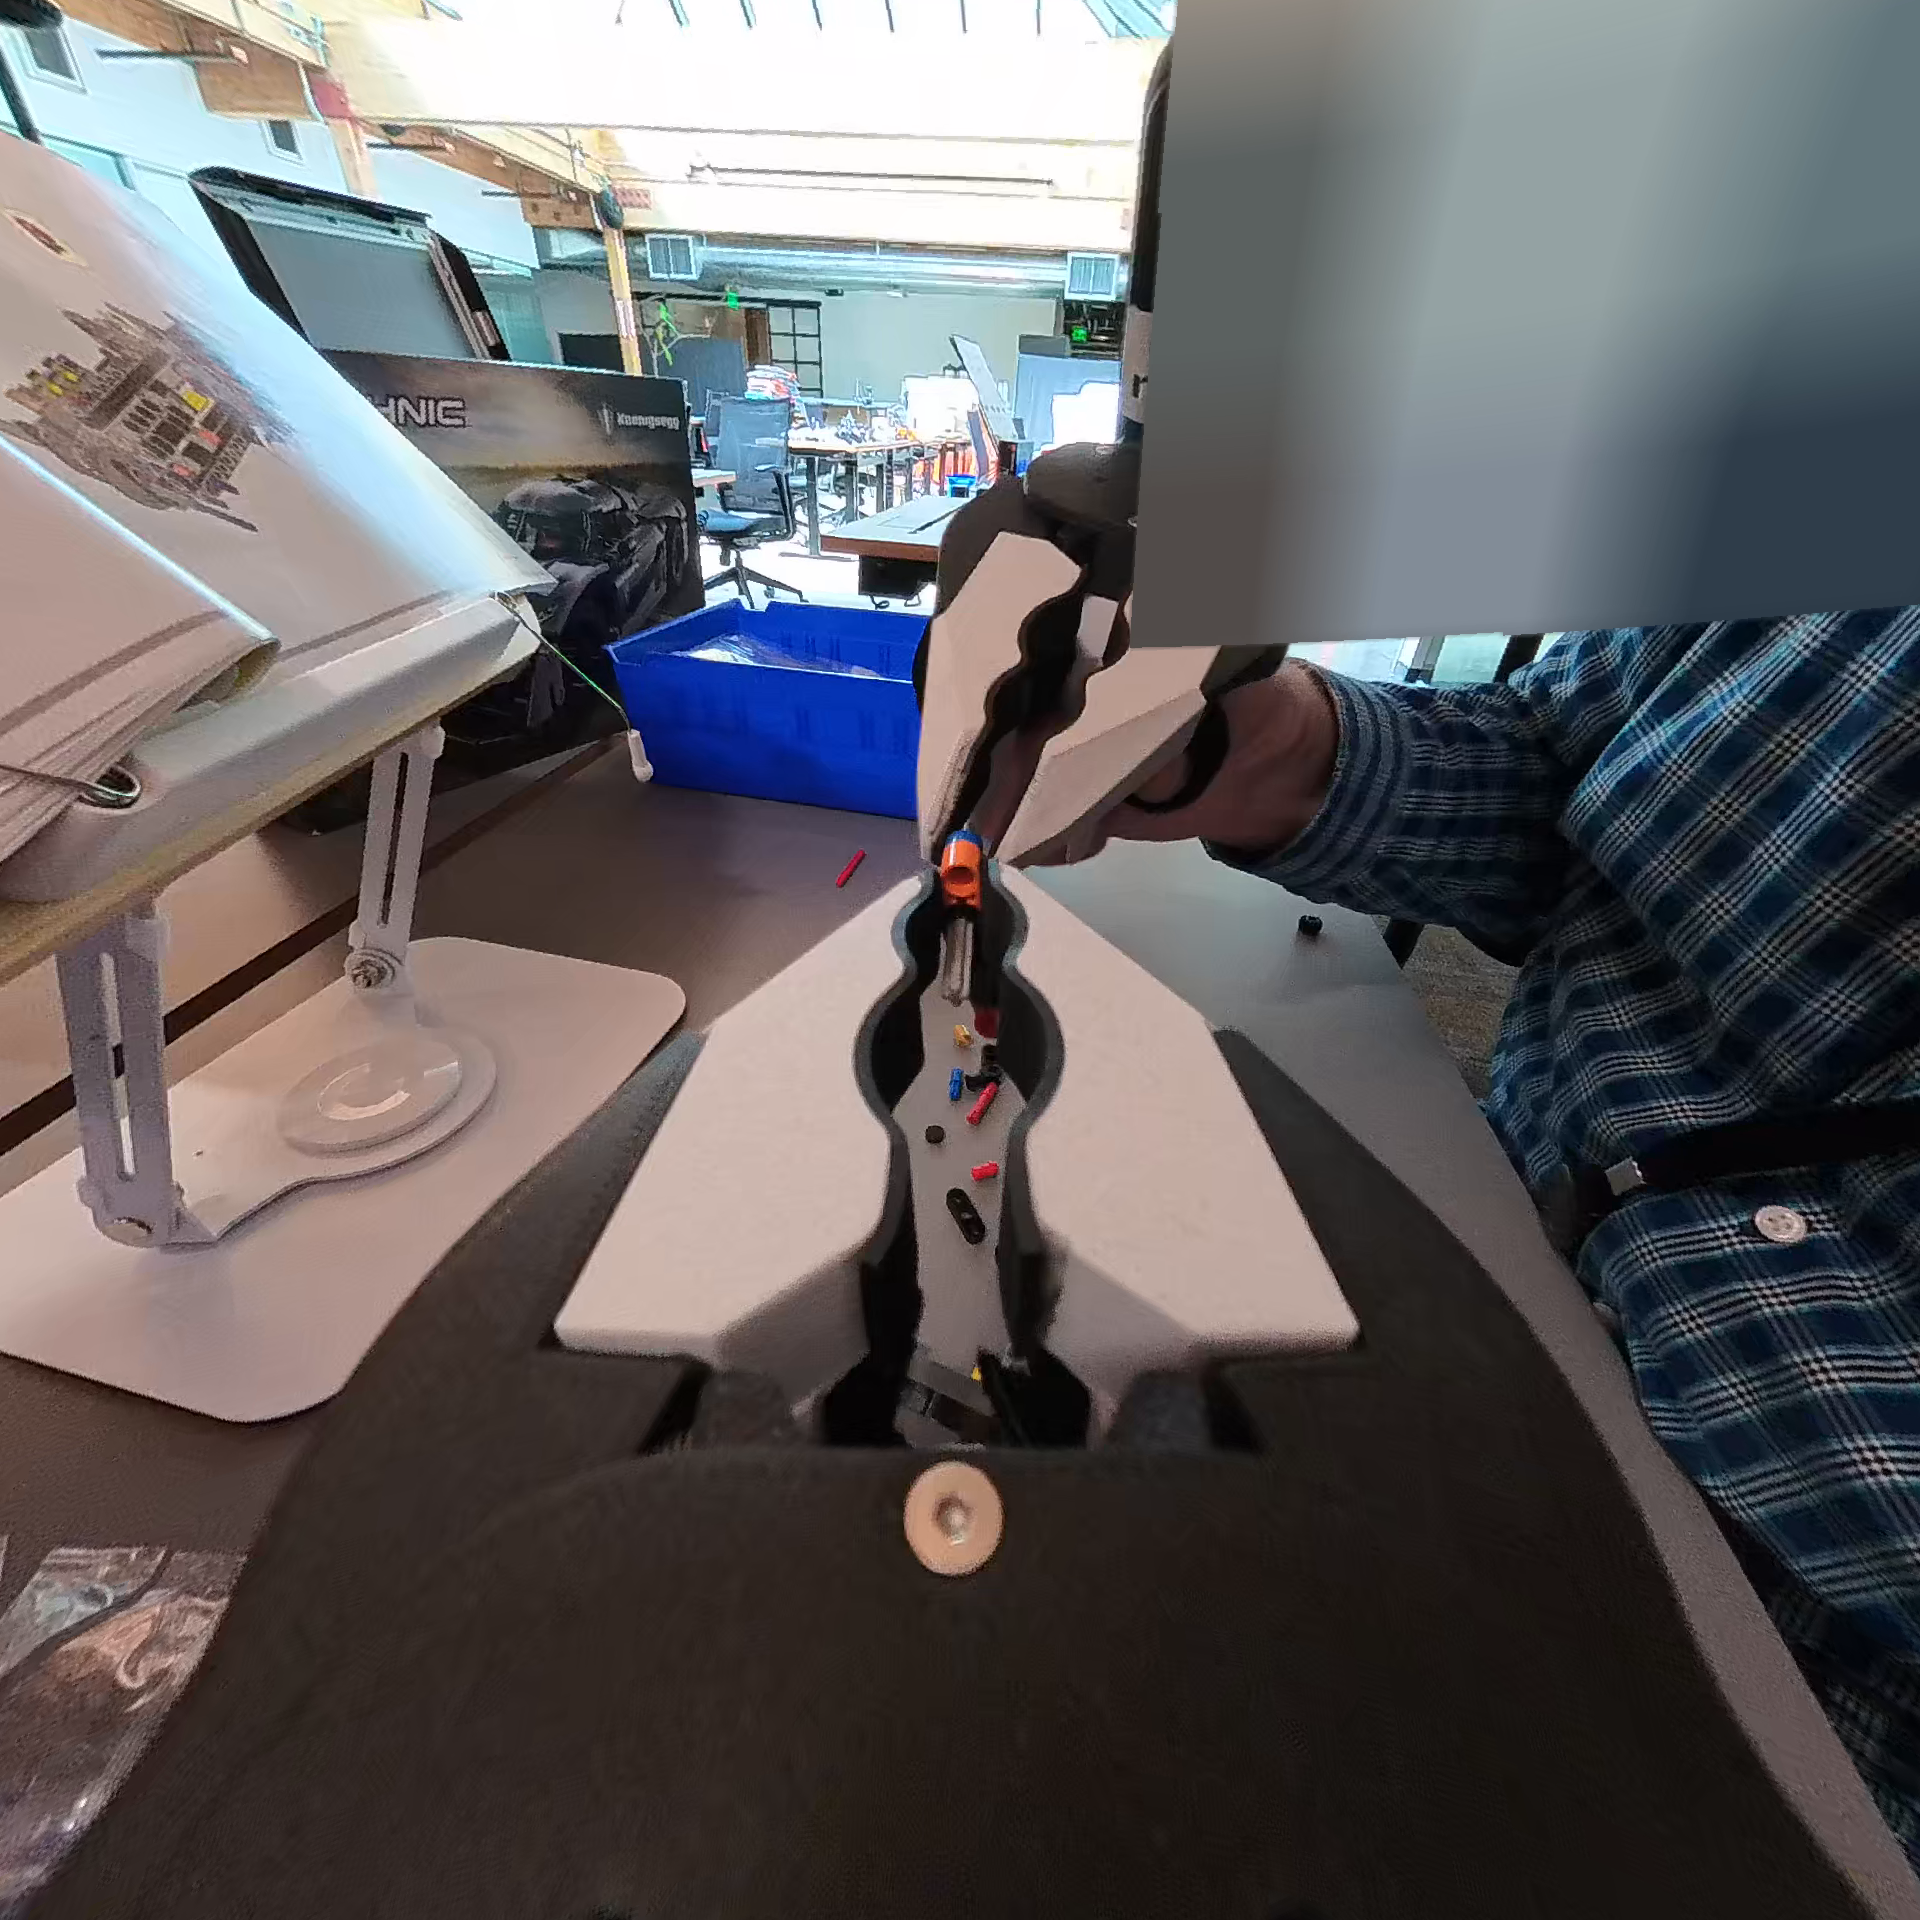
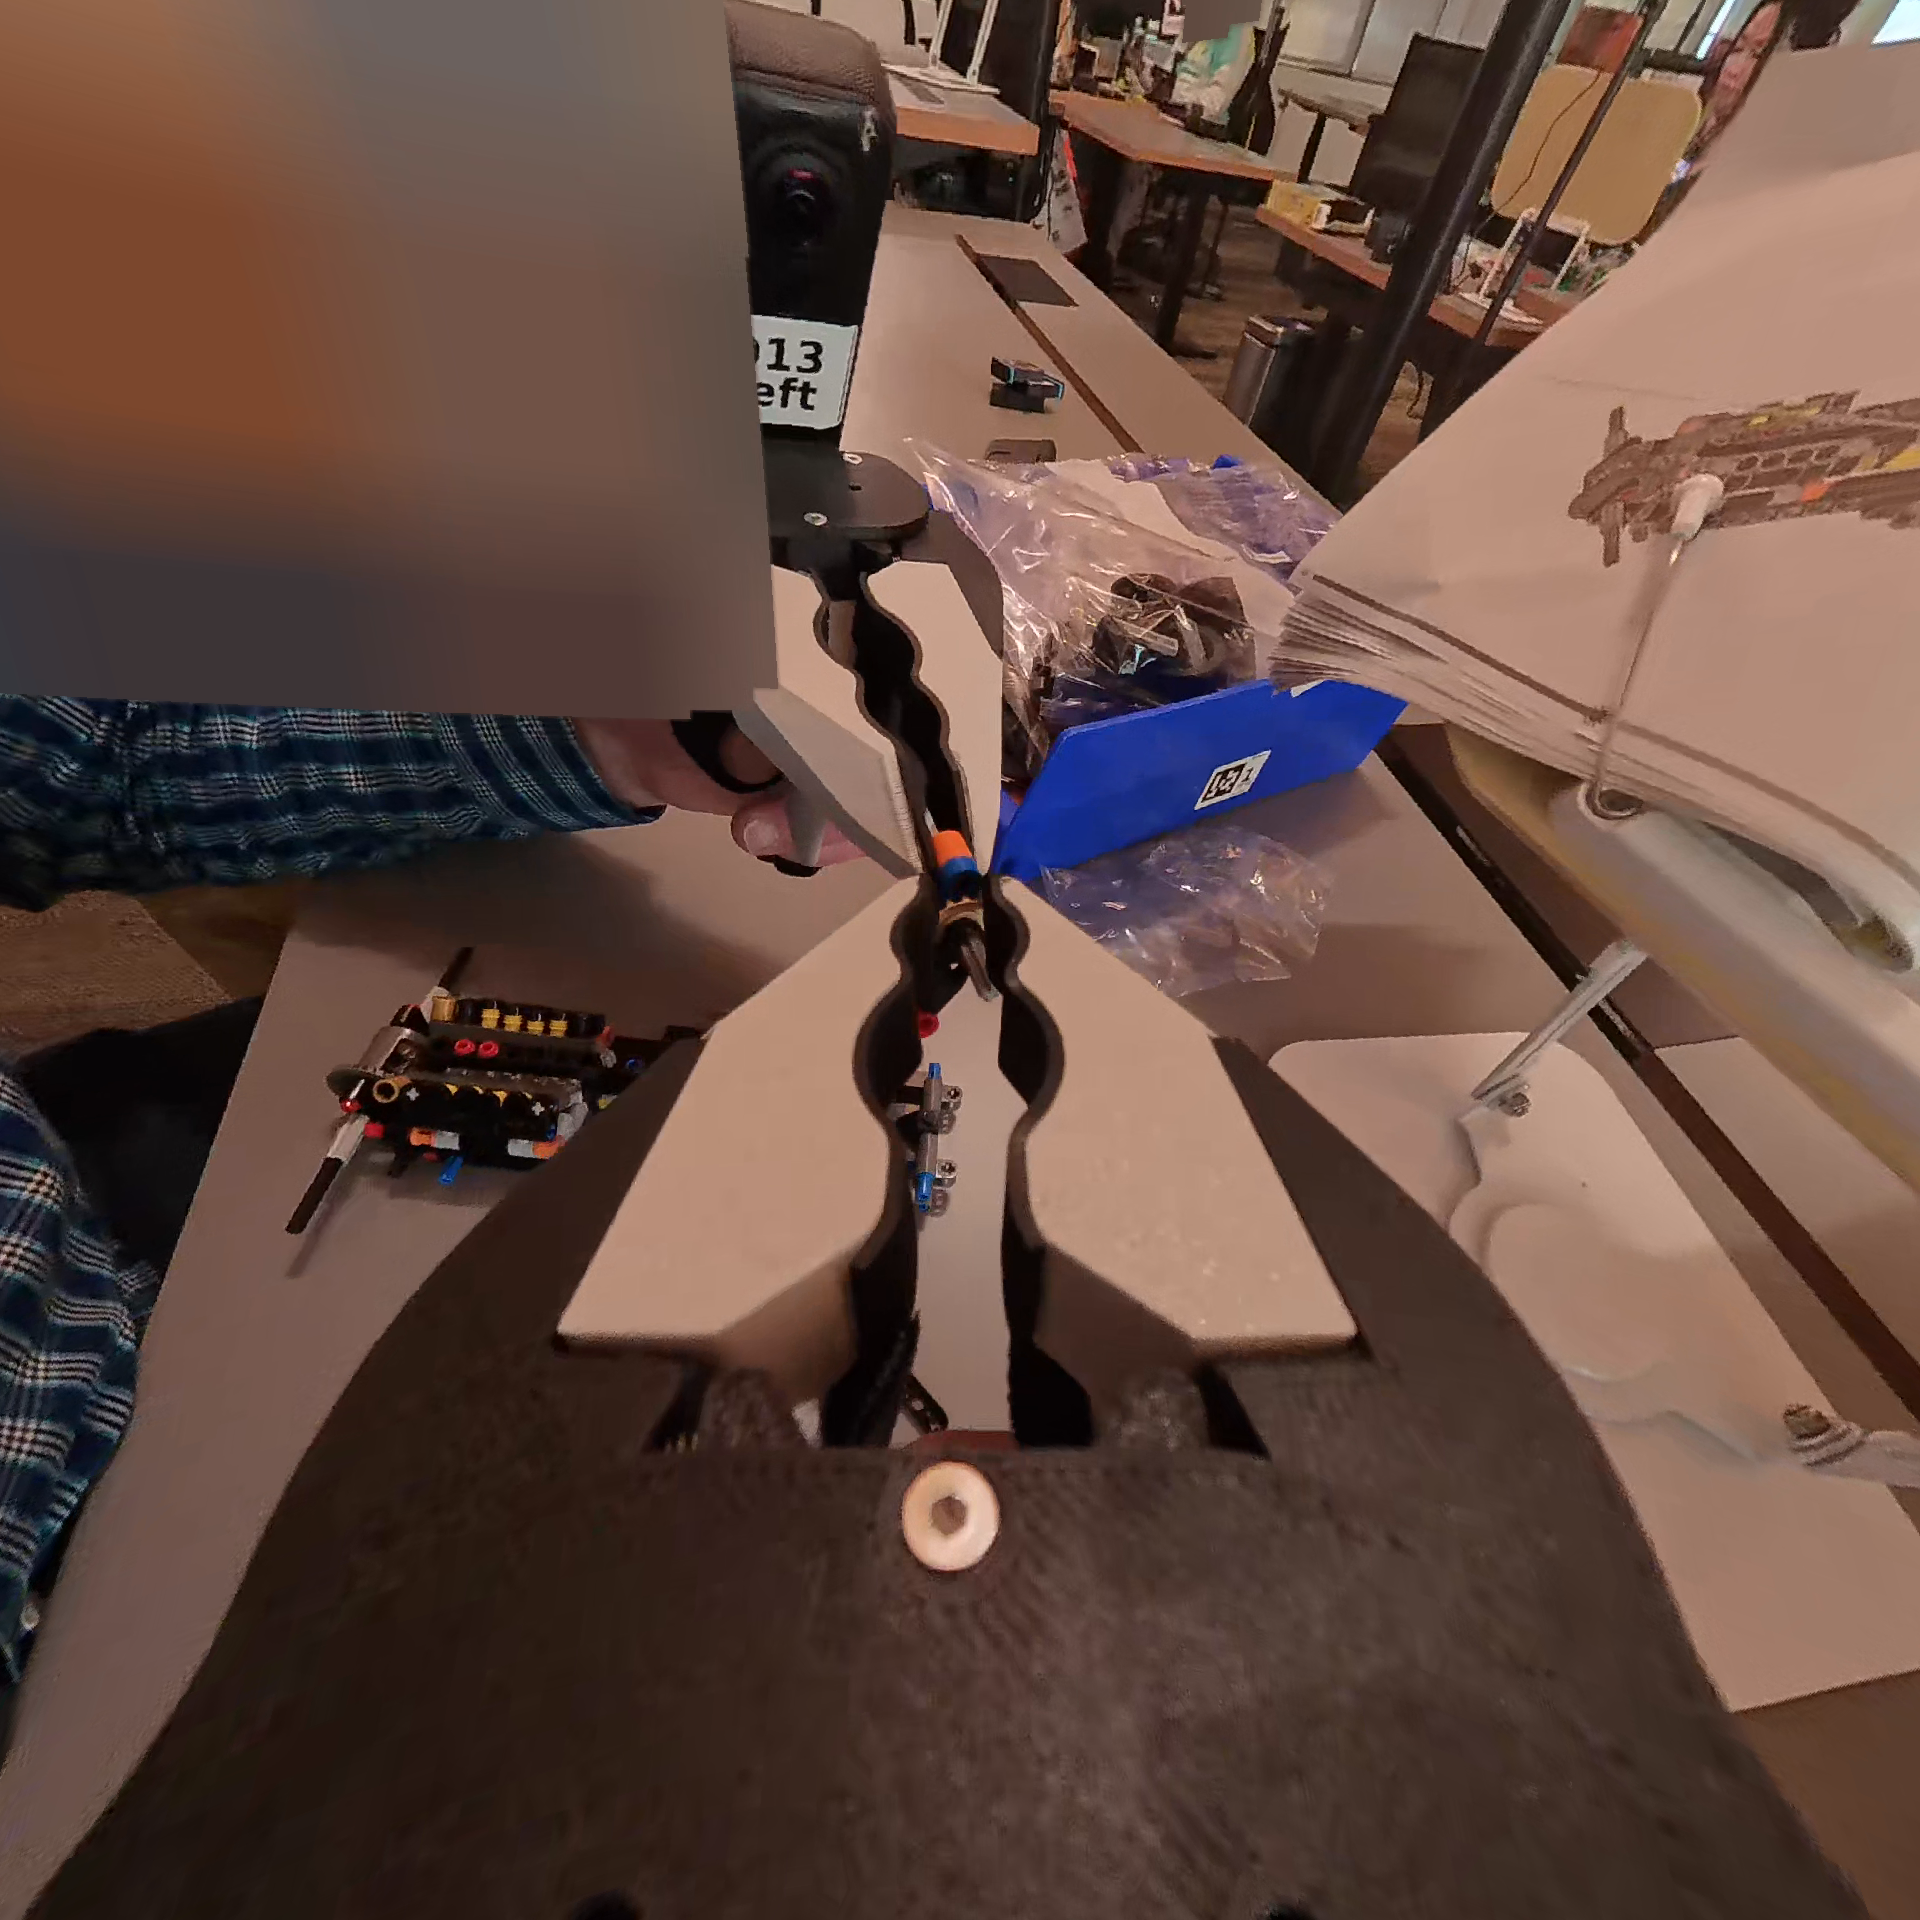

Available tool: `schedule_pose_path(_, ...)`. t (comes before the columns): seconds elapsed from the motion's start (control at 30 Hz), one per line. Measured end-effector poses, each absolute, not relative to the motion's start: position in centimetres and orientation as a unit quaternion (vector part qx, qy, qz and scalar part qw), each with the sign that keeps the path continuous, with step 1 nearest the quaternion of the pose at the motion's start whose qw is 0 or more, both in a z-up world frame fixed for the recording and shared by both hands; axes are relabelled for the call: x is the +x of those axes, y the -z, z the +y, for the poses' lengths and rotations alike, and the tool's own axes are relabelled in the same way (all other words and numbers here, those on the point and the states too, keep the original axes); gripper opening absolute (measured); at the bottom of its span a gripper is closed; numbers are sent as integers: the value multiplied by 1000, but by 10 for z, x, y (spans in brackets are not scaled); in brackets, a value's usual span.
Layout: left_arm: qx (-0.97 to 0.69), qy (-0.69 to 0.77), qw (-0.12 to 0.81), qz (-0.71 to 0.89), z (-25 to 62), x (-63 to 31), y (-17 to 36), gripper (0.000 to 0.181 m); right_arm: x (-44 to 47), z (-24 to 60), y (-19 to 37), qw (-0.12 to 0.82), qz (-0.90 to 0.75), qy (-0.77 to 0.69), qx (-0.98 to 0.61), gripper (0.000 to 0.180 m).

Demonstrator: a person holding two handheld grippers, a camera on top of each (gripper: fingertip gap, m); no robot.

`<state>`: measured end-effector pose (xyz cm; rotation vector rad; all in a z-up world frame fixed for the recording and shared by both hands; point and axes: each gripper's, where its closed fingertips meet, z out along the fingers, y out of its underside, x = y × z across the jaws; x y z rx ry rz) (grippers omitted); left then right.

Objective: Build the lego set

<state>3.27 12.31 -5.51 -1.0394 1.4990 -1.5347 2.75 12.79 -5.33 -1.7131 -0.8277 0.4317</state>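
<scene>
Here the left gripper and right gripper meet tip to tip above the table, both pinched shut on one small orange-and-blue Lego sub-assembly. Judged from that, a press-fit is in hand; pushing straight along the axle should seat it. Loose pins lie beneath. Farther off sit the built Lego block, blue bin and instruction booklet, none obstructing.
</scene>
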Motion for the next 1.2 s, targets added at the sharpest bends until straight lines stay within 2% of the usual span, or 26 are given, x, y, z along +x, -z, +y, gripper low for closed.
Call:
schedule_pose_path(0.33, -395, 586, 360, 609, 117, 30, 58, 5, 23, 122, 55, 554, -420, -143, -705, 3)
schedule_pose_path(0.67, -384, 667, 296, 566, 111, 24, 45, 5, 18, 116, 41, 599, -452, -105, -653, 2)
schedule_pose_path(1.07, -368, 707, 257, 546, 105, 19, 36, 5, 13, 110, 31, 613, -450, -146, -633, 2)
schedule_pose_path(1.2, -373, 680, 290, 561, 107, 21, 37, 5, 15, 111, 31, 608, -415, -207, -644, 2)
